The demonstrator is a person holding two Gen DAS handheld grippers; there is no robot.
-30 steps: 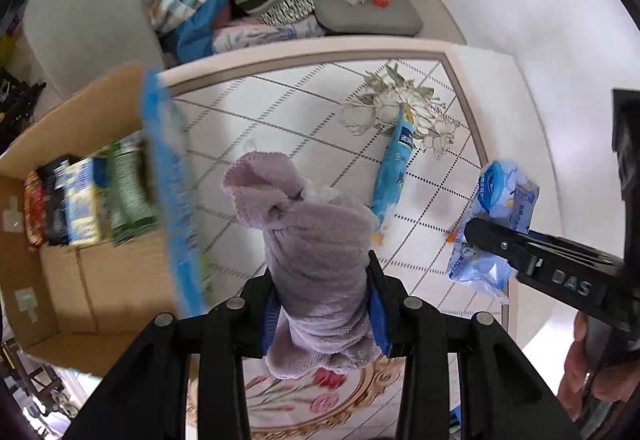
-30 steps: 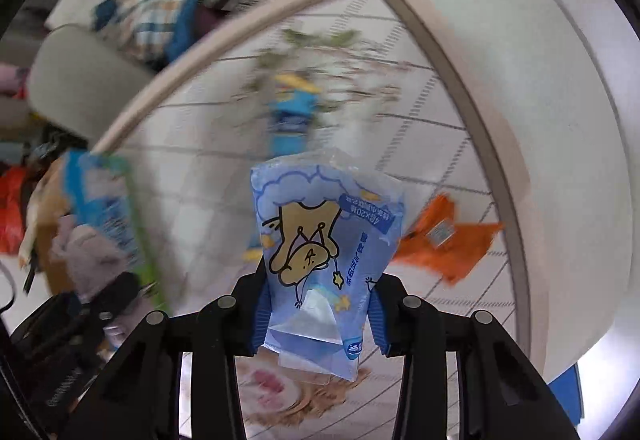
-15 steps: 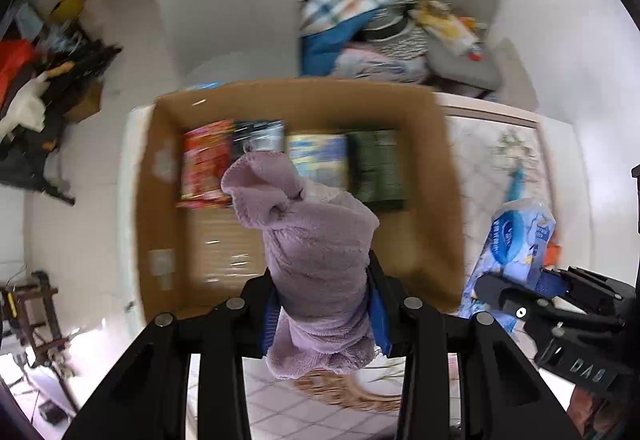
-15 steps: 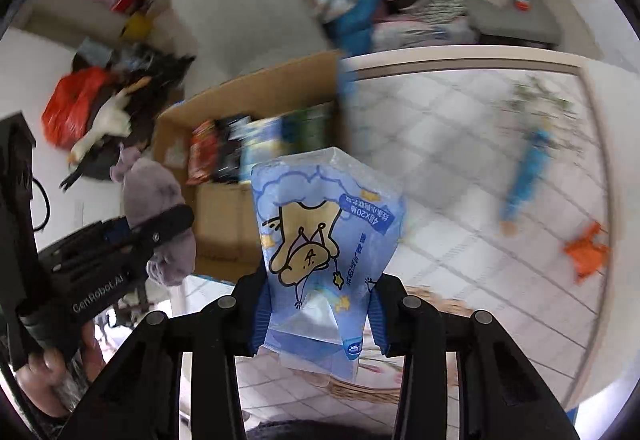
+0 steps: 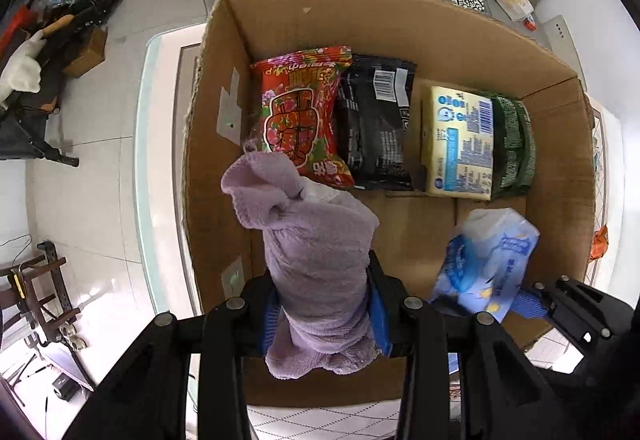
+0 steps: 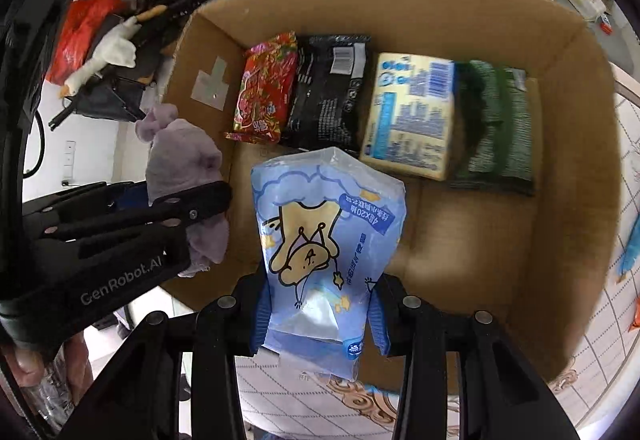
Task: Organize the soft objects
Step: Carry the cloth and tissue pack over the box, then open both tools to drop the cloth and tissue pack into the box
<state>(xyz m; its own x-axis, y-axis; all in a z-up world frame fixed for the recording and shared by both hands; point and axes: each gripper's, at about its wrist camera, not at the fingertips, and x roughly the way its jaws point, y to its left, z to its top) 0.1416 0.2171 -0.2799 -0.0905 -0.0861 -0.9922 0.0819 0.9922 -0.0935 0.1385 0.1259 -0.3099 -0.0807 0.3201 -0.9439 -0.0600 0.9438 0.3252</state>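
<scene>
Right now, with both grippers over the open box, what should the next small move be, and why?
Probably lower the left gripper and set the purple towel on the bare cardboard floor of the cardboard box. Its jaws are clamped on the towel, which hangs above that empty front strip, while four packets fill the back row. The right gripper could follow with the blue tissue pack.

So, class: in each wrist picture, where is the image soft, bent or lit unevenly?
Left wrist view: sharp on the purple cloth; the blue tissue pack is slightly smeared; the box walls bow from the fisheye. Right wrist view: the green packet is blurred, and the box floor is dark under the tissue pack.
</scene>
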